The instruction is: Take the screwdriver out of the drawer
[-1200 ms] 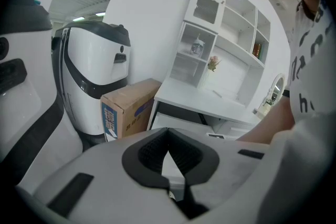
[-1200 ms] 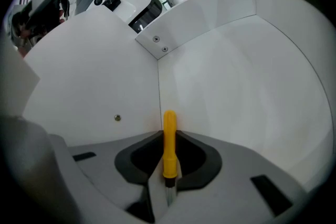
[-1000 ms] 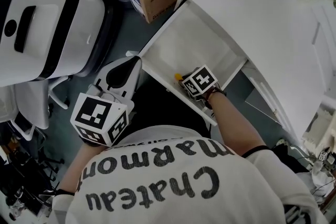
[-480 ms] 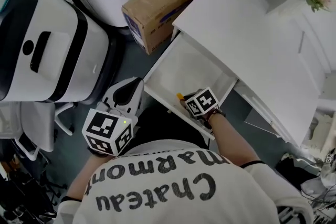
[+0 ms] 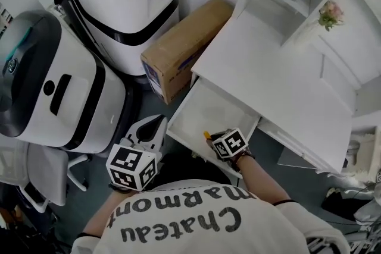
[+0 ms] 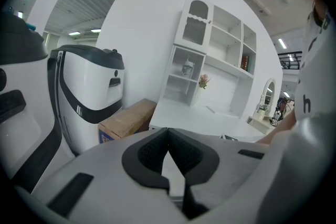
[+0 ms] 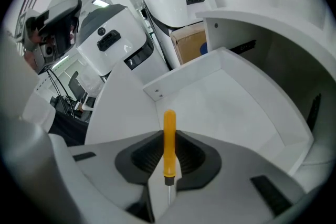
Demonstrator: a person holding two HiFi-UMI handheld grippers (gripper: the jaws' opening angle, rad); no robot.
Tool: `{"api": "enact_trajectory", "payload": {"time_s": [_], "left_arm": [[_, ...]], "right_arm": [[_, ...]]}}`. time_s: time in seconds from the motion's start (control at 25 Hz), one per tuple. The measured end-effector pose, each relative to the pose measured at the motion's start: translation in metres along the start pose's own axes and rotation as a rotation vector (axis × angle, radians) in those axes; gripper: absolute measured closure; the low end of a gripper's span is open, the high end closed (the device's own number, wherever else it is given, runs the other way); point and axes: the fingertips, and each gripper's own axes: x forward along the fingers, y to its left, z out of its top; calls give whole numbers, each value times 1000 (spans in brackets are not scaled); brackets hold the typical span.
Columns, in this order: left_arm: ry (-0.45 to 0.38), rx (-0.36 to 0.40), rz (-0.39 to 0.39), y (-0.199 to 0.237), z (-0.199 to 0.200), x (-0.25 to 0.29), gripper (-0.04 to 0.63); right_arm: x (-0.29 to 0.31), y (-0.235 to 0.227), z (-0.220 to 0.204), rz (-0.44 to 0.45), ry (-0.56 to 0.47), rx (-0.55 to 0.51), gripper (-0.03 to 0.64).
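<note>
Already the right gripper [image 7: 168, 136] is clamped on the yellow screwdriver [image 7: 169, 123] above the drawer's [image 5: 208, 110] front edge, the left gripper [image 6: 168, 132] pinched together on nothing, and the thin handle could twist loose if it knocks that edge.

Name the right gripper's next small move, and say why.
Probably raise the right gripper straight up and clear of the drawer. Its jaws are clamped on the handle of the yellow screwdriver, but the tool is over the open drawer's floor, between its walls, so it is not yet out.
</note>
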Motion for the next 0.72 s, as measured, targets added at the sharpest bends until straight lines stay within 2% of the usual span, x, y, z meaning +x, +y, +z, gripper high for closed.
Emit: {"api": "enact_trajectory", "payload": {"time_s": [0.24, 0.48, 0.72], "left_arm": [[-43, 23, -53, -5, 21, -3, 572], [-67, 56, -111, -14, 32, -8, 572], [-76, 59, -159, -23, 35, -14, 572]], "right_arm": [[-34, 3, 26, -120, -97, 13, 537], [-65, 19, 49, -182, -217, 39, 537], [-88, 40, 61, -233, -278, 40, 537]]}}
